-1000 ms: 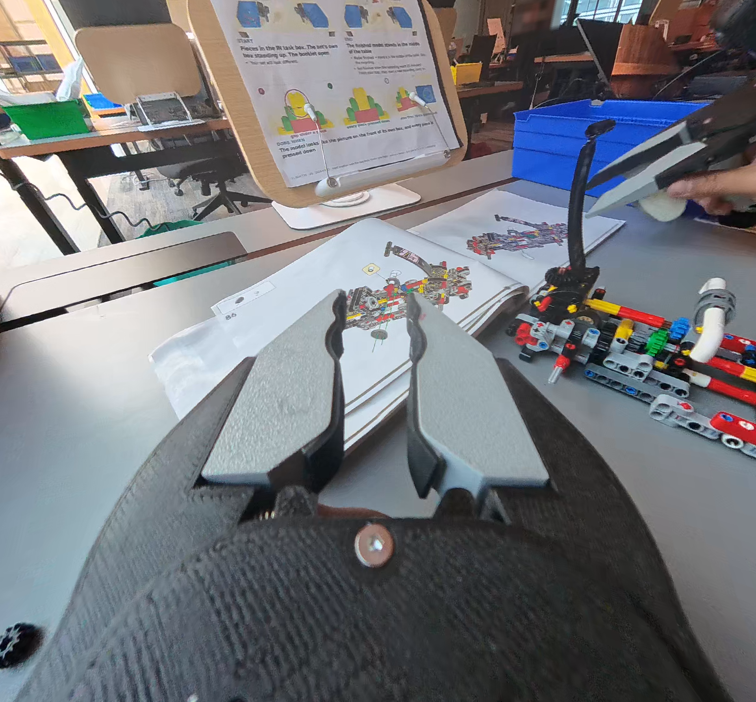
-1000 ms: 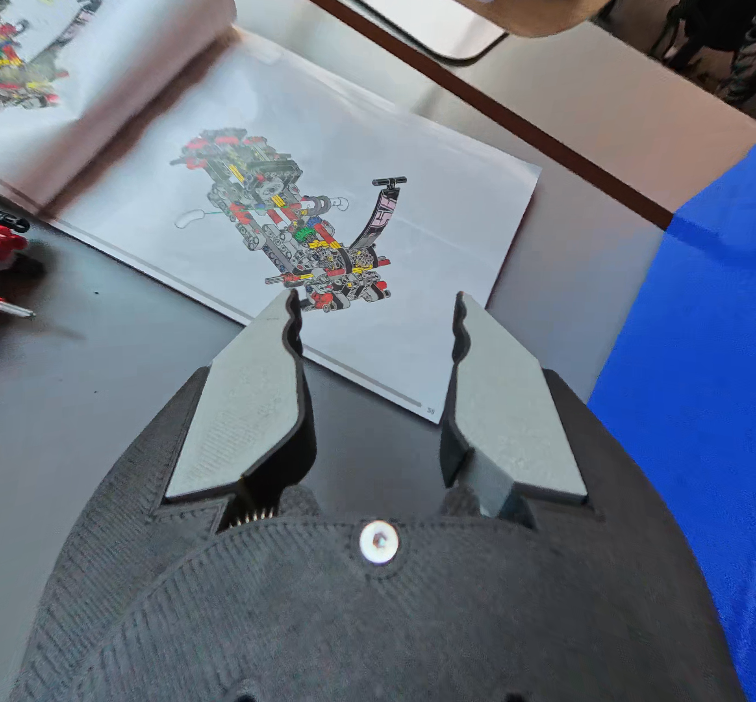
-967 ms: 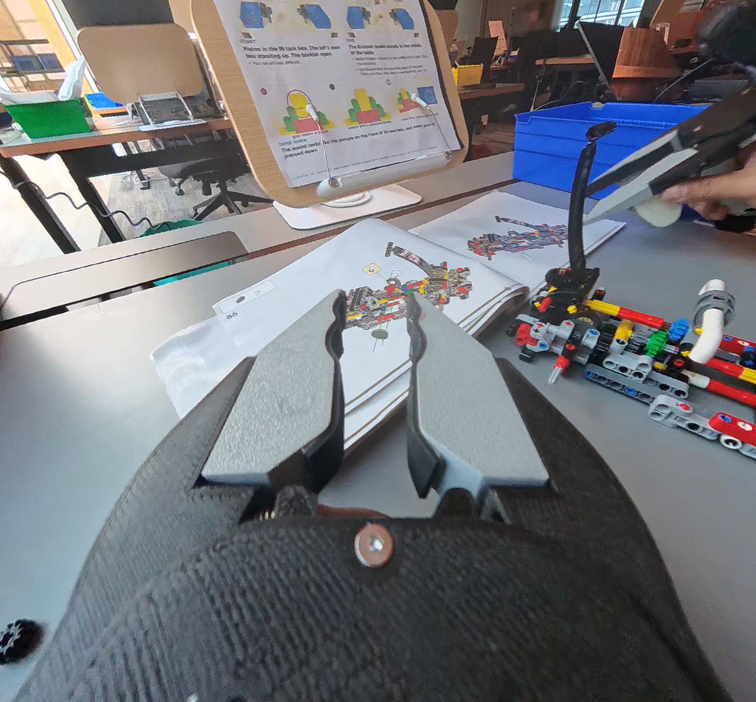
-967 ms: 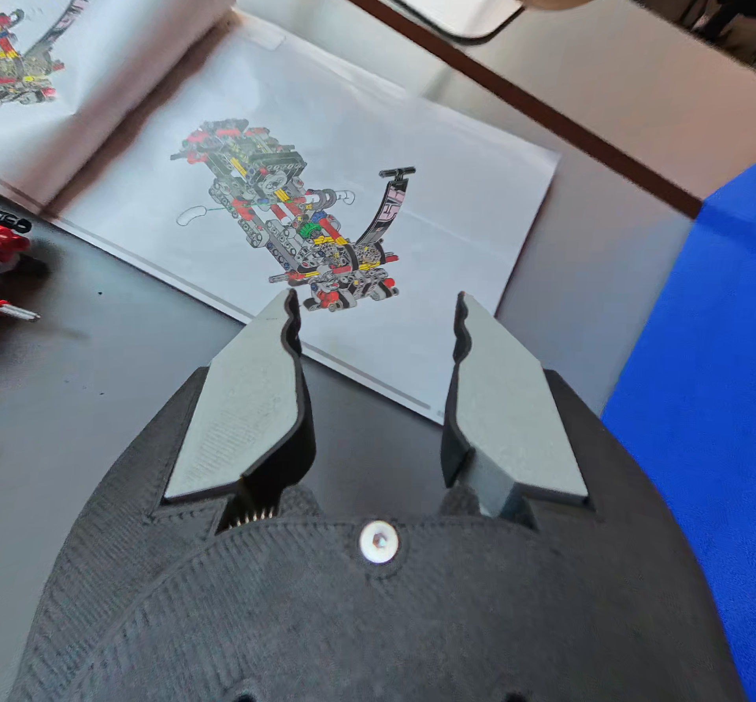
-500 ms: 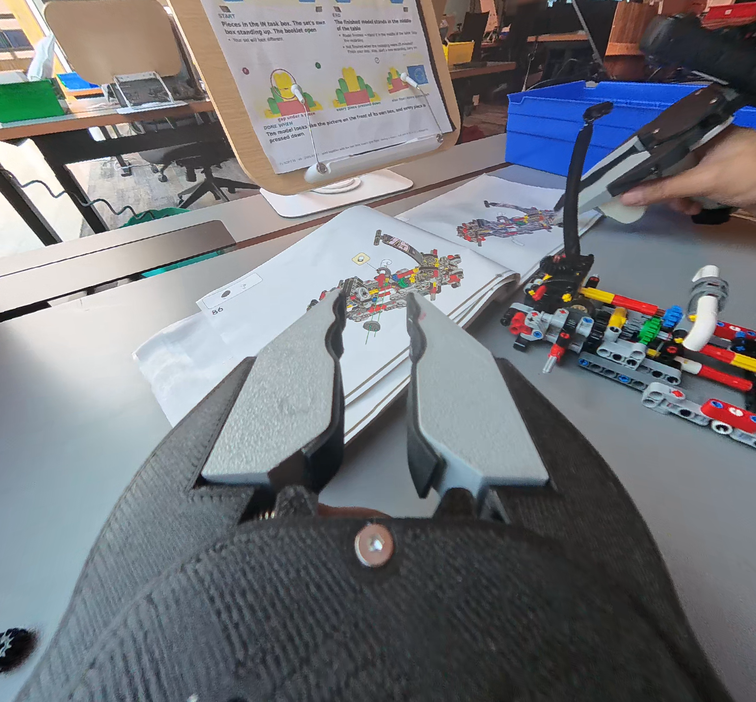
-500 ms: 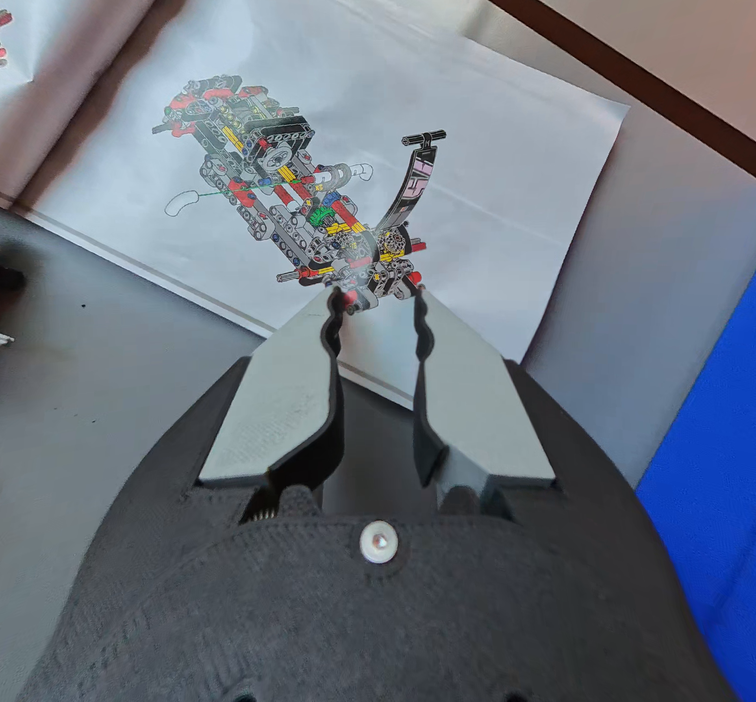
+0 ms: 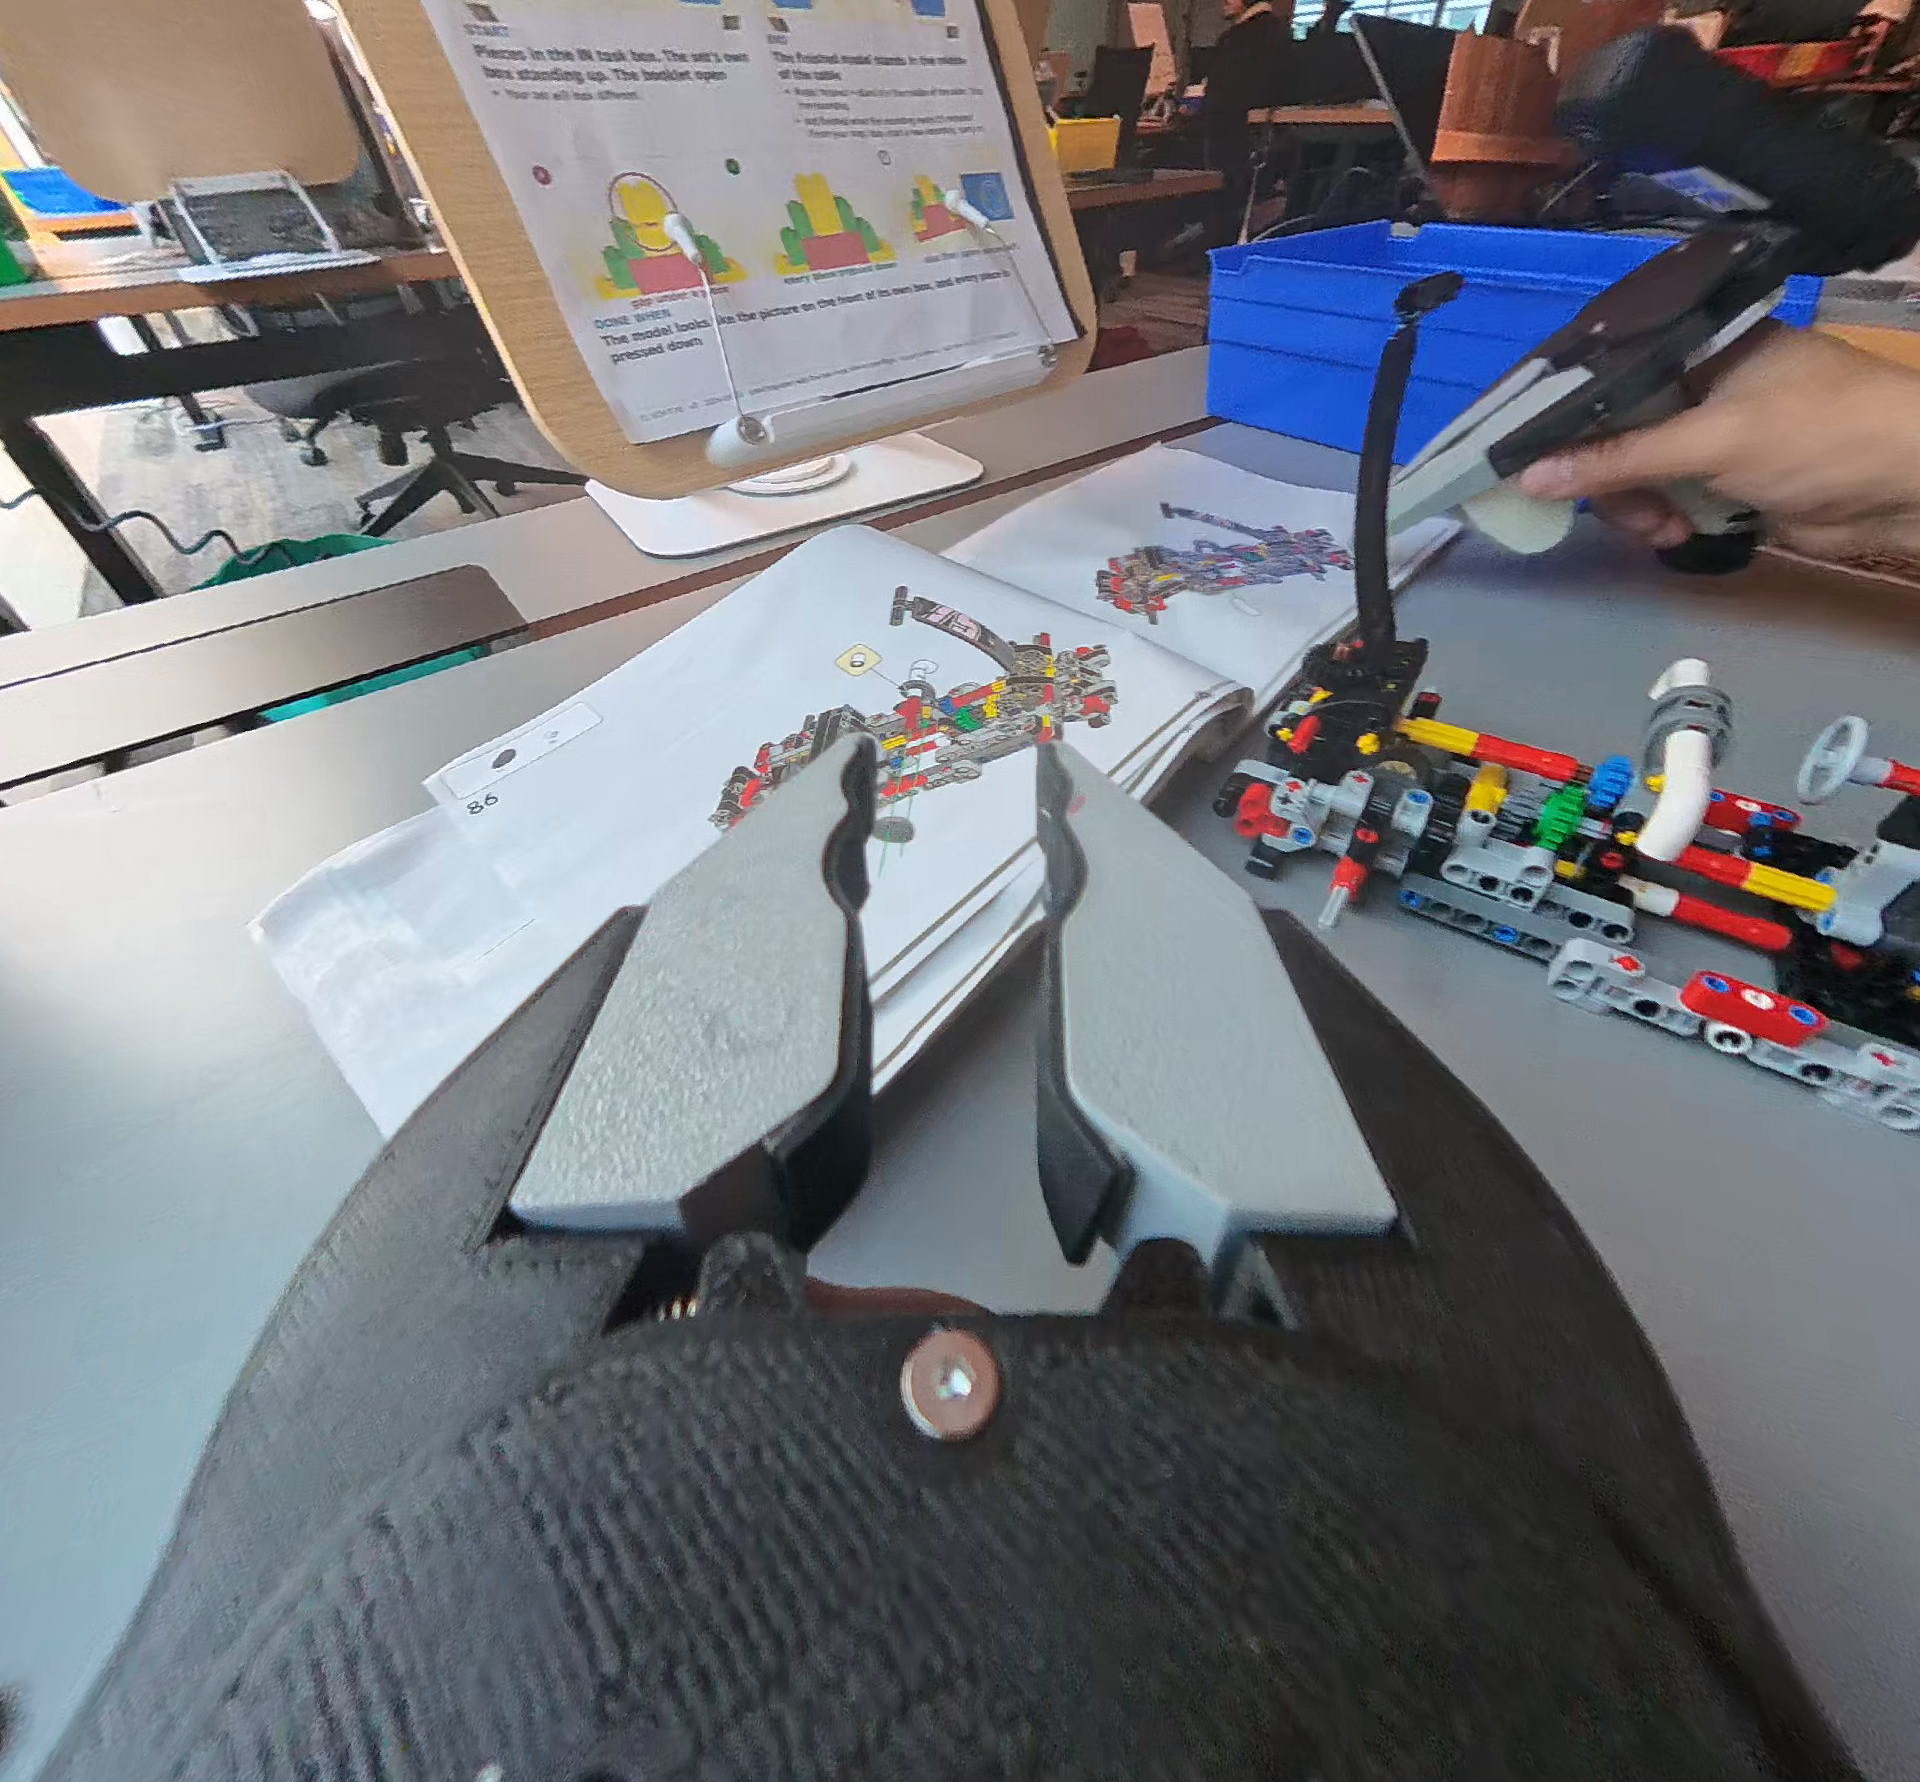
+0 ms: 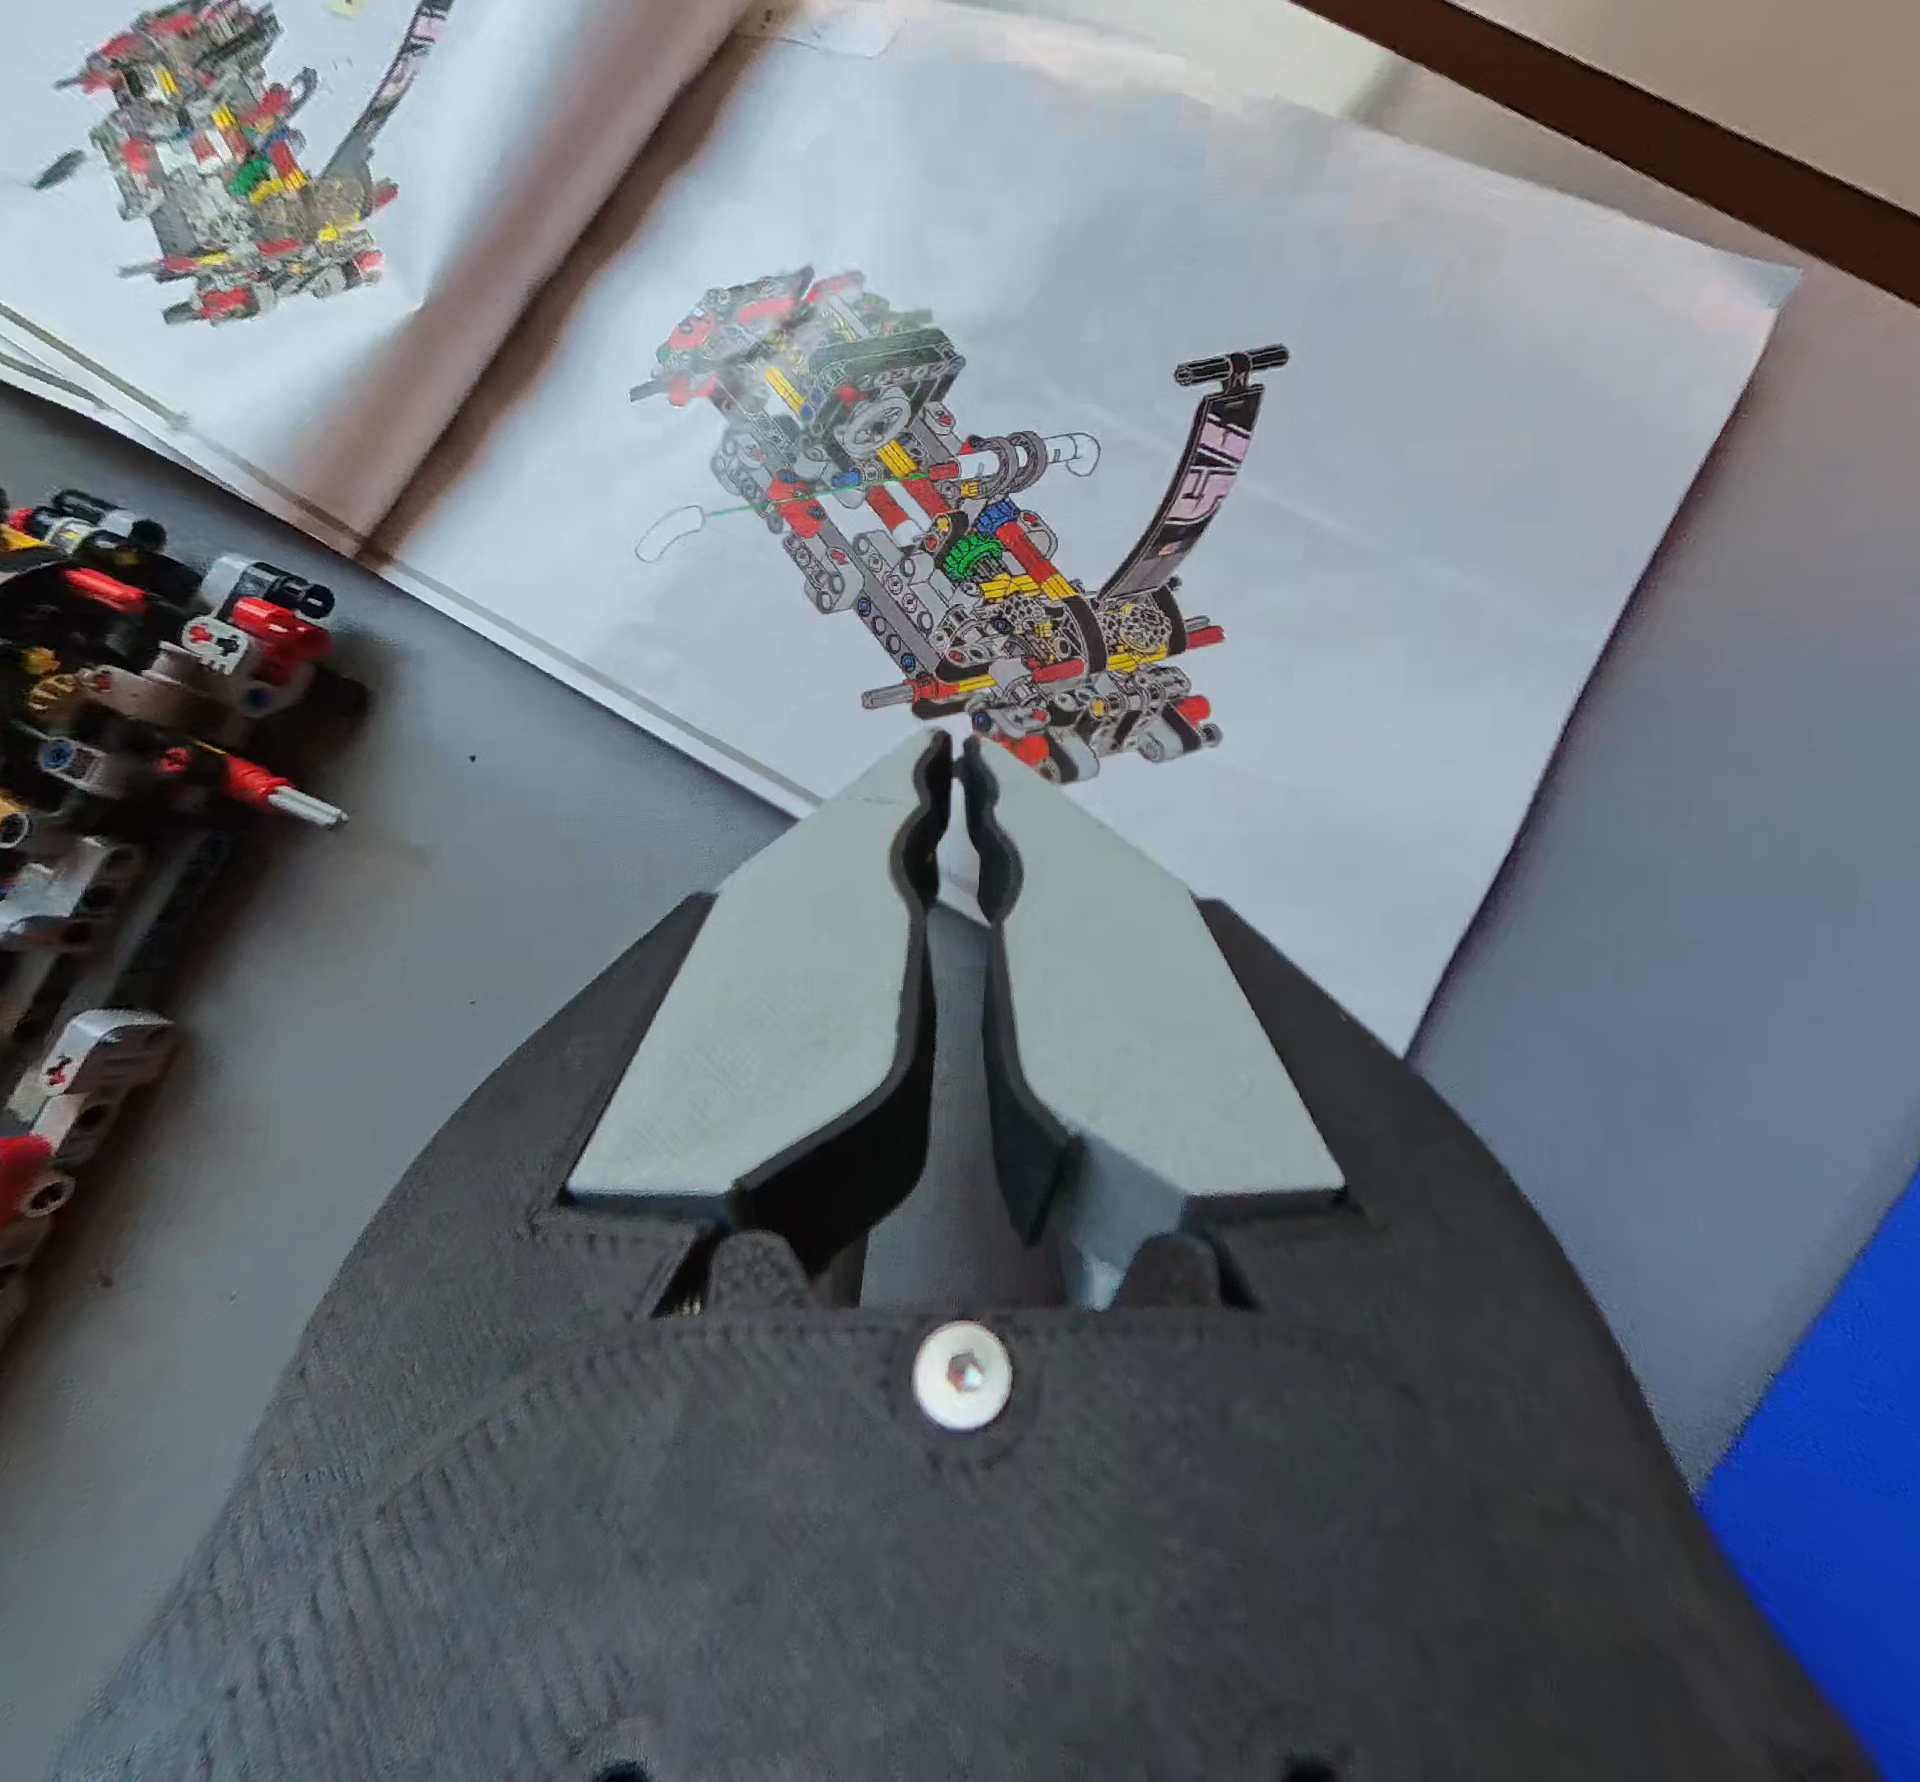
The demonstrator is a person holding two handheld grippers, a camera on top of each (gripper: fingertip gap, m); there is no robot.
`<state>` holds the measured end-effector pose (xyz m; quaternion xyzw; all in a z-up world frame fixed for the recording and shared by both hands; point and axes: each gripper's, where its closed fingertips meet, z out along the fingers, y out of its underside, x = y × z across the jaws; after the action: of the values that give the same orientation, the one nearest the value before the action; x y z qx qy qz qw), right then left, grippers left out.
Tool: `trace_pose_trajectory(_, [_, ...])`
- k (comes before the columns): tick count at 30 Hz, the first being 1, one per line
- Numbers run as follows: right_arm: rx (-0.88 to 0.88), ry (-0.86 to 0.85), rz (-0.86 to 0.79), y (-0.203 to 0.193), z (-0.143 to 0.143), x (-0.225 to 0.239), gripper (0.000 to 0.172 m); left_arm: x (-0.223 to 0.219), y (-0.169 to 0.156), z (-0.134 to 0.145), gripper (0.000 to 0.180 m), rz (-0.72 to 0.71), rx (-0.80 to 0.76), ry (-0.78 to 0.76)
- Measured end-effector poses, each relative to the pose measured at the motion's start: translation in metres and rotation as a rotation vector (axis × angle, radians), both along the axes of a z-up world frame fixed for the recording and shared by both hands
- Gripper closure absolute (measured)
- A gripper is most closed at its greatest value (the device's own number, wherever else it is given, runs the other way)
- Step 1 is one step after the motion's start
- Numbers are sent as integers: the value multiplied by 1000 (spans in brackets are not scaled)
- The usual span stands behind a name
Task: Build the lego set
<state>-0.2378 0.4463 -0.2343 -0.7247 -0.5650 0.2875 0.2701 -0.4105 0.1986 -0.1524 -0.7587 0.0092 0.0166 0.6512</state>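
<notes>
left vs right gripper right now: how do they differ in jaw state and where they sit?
Jaws: the left gripper is parted with nothing between its fingers; the right gripper is closed to a sliver, empty.
Place: the left gripper sits over the instruction booklet at its left page; the right gripper sits at the right page's near edge, beside the blue bin.
Shared: grey fingers, black bodies.

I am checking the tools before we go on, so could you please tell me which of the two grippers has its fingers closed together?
The right gripper, above the booklet's right page; the left gripper shows a clear gap.
</notes>
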Motion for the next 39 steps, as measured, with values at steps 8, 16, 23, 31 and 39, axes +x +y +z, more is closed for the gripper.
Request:
trace_pose_trajectory(8, [69,-49,-146,24,-11,28,108,0,-8,9,156,5,72,-10])
trace_pose_trajectory(16, [134,-85,-50,10,-12,8,145,-11,-7,7,158,83,58,-21])
trace_pose_trajectory(23, [97,-26,-26,15,-11,7,172,-10,1,12,157,98,-79,1])
trace_pose_trajectory(31, [-74,61,70,-8,-8,-11,172,44,54,124,150,-18,-210,246])
trace_pose_trajectory(39, [-135,117,118,-5,0,-12,172,164,140,74,131,-358,-729,415])
